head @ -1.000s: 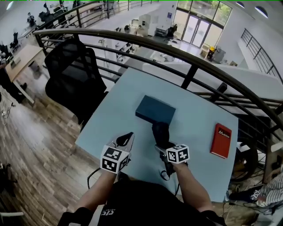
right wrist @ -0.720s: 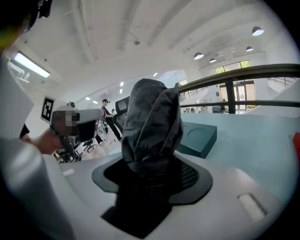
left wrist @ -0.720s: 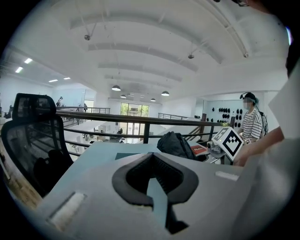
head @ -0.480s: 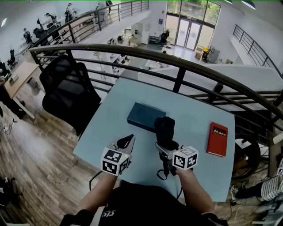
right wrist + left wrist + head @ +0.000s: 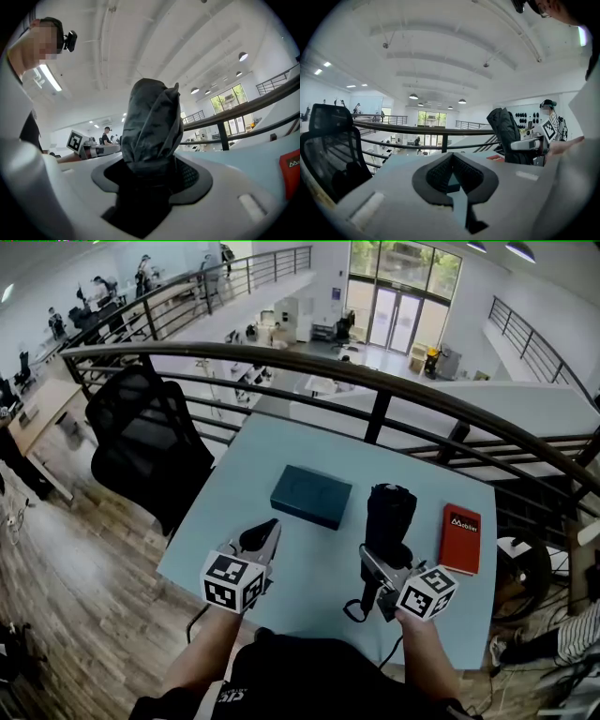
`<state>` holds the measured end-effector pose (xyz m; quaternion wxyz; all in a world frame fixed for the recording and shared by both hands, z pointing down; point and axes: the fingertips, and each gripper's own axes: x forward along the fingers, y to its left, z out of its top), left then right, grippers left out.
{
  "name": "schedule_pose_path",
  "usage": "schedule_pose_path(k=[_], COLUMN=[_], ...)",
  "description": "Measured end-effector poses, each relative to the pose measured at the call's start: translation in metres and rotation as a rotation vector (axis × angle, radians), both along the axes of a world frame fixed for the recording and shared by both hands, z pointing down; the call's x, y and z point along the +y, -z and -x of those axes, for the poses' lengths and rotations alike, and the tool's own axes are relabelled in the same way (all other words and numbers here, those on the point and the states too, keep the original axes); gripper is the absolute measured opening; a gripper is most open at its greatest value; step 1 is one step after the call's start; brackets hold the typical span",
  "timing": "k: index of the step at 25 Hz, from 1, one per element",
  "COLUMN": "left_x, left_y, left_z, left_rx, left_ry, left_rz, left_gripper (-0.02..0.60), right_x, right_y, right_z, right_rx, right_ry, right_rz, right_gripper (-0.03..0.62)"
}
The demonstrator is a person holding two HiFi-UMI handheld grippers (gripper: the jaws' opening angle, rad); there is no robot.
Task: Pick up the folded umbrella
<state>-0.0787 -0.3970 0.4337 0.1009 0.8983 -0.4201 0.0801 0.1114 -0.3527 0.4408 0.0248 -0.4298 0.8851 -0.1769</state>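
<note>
The right gripper (image 5: 379,568) stays clamped on the folded umbrella (image 5: 390,517). A second ago the umbrella lay on the table (image 5: 246,479), touching the near edge of the dark teal box (image 5: 311,495). Now it is lifted clear and standing nearly upright, to the right of the box. The pickup looks essentially accomplished. The left gripper (image 5: 265,532), nearer than the box, has its jaws closed on nothing.

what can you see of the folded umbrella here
The folded umbrella is black, its crumpled fabric canopy bundled into a thick roll, with a thin cord loop dangling from its lower end. It stands roughly upright, clamped near its lower part between the fingers of the right gripper, clear of the pale blue table, between a teal box and a red book.
</note>
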Motion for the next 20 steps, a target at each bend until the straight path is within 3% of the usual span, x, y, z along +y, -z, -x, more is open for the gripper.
schedule_pose_path(k=[11,20], left_x=[-0.003,0.001], left_y=[0.009,0.006], left_z=[0.039,0.041], left_rx=[-0.015,-0.016], left_ry=[0.065,0.063], left_rz=[-0.029,-0.019], left_gripper=[0.005,0.005], right_x=[0.025,0.029], right_y=[0.043,0.050], right_z=[-0.041,-0.037], right_rx=[0.011,-0.046], right_ry=[-0.098,-0.111], right_rz=[-0.091,-0.113], right_gripper=[0.256,0.255])
